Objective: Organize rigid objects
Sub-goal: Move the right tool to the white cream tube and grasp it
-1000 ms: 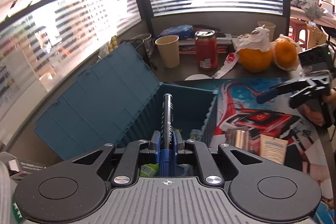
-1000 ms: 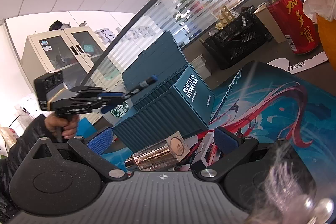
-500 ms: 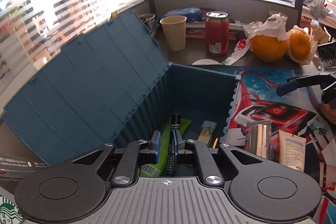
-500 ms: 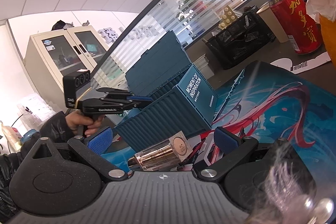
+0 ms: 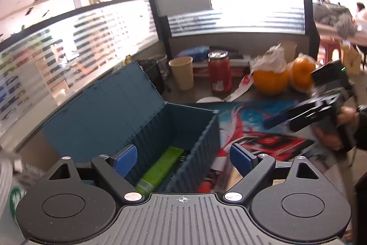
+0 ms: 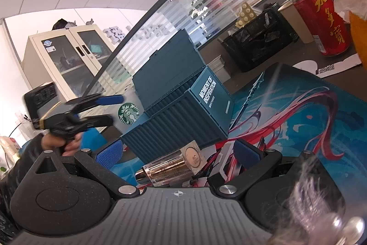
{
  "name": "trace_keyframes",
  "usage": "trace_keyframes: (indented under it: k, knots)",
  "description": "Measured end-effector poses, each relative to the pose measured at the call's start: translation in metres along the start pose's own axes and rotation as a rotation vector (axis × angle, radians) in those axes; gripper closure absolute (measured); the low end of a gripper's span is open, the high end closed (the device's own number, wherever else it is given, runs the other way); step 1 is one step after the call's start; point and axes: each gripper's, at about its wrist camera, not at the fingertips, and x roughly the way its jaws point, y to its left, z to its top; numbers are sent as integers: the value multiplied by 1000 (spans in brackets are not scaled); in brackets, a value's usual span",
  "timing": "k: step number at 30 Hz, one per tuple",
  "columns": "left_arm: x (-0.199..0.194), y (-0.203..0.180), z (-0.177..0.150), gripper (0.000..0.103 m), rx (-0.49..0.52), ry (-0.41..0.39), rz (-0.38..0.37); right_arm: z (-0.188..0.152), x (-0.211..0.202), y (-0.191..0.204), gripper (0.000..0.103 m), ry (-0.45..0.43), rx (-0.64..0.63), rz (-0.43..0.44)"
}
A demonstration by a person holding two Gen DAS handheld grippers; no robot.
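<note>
Left wrist view: my left tool [image 5: 183, 156] is opening, empty, above the blue box [image 5: 195, 130] (green tube [image 5: 160, 170] inside); my right tool [image 6: 177, 150], at 3 o'clock, gapes around a bottle [image 6: 172, 168], untouched.

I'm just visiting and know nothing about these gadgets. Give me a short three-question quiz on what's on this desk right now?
1. True or false: the lid of the blue box is shut.
2. What lies between the right gripper's open fingers? A) a shiny metallic tube B) the red can C) an orange
3. Fill in: the green item lies ___ the blue box.

Key: 1 false; 2 A; 3 inside.
</note>
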Motion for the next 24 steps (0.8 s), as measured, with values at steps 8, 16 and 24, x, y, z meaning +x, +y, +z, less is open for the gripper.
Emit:
trace_keyframes:
  k: [8,16,24]
  knots:
    - [-50,-18,-54,5,-232,5,164,-11,19,60,0,215,-486,55]
    - [-77,-33,-110,4,-417,53,399,-28,58,94,32,538,-879,36]
    - [-89,-34,-147,4,-557,3,463,-33,88,99,44,689,-988,10]
